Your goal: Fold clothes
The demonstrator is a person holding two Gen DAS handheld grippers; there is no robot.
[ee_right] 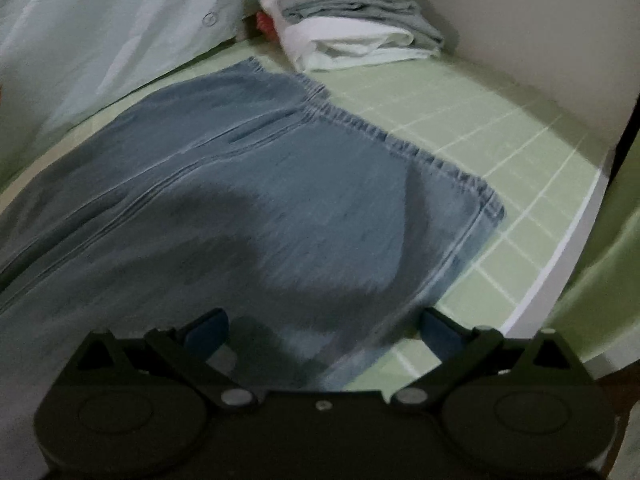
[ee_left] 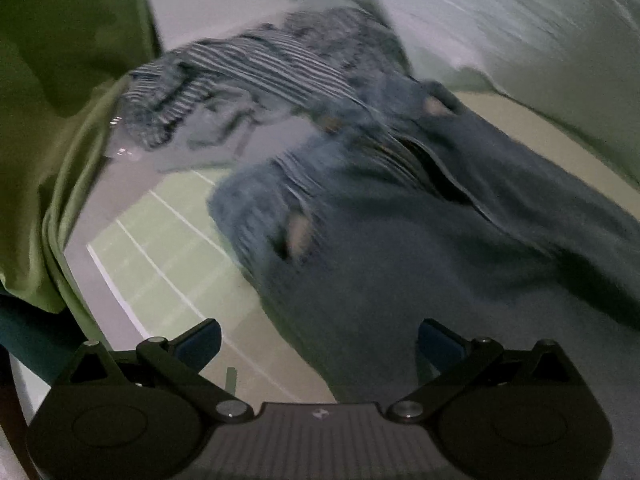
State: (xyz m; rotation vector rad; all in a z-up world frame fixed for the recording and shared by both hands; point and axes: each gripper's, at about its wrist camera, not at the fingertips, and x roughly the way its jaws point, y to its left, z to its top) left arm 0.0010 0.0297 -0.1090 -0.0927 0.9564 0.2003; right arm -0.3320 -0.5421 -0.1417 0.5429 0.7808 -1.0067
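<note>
Though blur smears the jeans (ee_left: 400,240), both tools, left (ee_left: 320,346) and right (ee_right: 324,334), seemingly gape empty.

- A pale green cutting mat (ee_right: 472,148) with a white grid covers the bench; in the left wrist view its lines (ee_left: 160,264) show too.
- The bench's white edge (ee_right: 560,256) runs along the mat's right side.
- A plain pale wall (ee_right: 540,36) stands behind the bench's far corner.
- A green cloth drape (ee_left: 52,120) hangs in folds at the left, blurred.
</note>
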